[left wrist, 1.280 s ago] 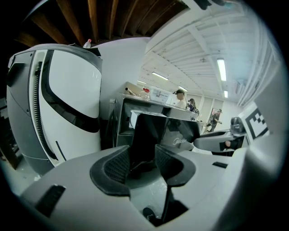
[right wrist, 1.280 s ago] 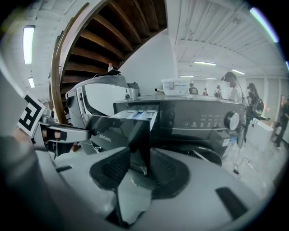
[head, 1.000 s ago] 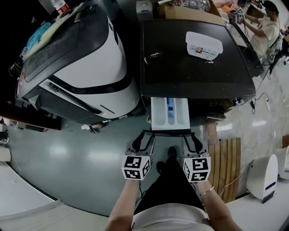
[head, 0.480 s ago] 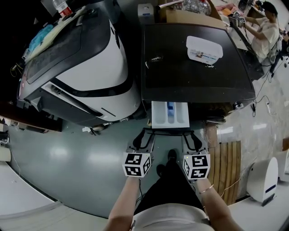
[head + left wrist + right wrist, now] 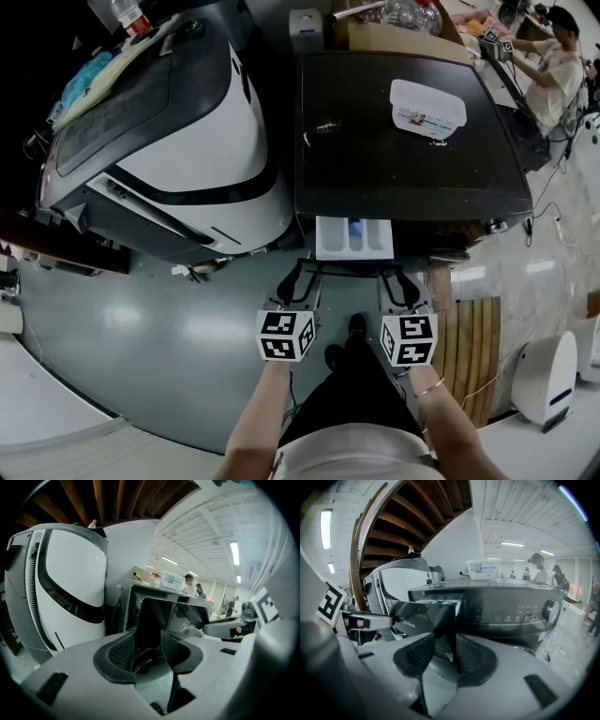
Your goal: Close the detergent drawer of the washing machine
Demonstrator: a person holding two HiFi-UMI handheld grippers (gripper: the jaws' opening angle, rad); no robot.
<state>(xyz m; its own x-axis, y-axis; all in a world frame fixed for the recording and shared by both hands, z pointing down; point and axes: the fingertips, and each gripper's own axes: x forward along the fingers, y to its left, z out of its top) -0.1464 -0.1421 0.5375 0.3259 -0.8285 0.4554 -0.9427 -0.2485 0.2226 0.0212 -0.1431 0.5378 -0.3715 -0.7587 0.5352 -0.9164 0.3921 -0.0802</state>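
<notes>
- Left gripper [image 5: 304, 275]: jaws wide apart, aimed forward and slightly down. The left end of the drawer's dark front panel stands between them; from the left gripper view [image 5: 148, 645] it is unclear whether the pads touch it.
- Right gripper [image 5: 399, 277]: jaws wide apart. The panel's right edge stands in the gap, with space on both sides in the right gripper view [image 5: 443, 651].
- Detergent drawer [image 5: 354, 236]: directly ahead of both grippers, between them. It is partly pulled out of the washing machine [image 5: 403, 159], with its white compartments exposed.
- Lidded plastic container [image 5: 427, 102]: on the machine top, well beyond the right gripper.
- White-and-black appliance [image 5: 202, 141]: ahead and left of the left gripper.
- Wooden slats [image 5: 469, 339]: on the floor, right of the right gripper.
</notes>
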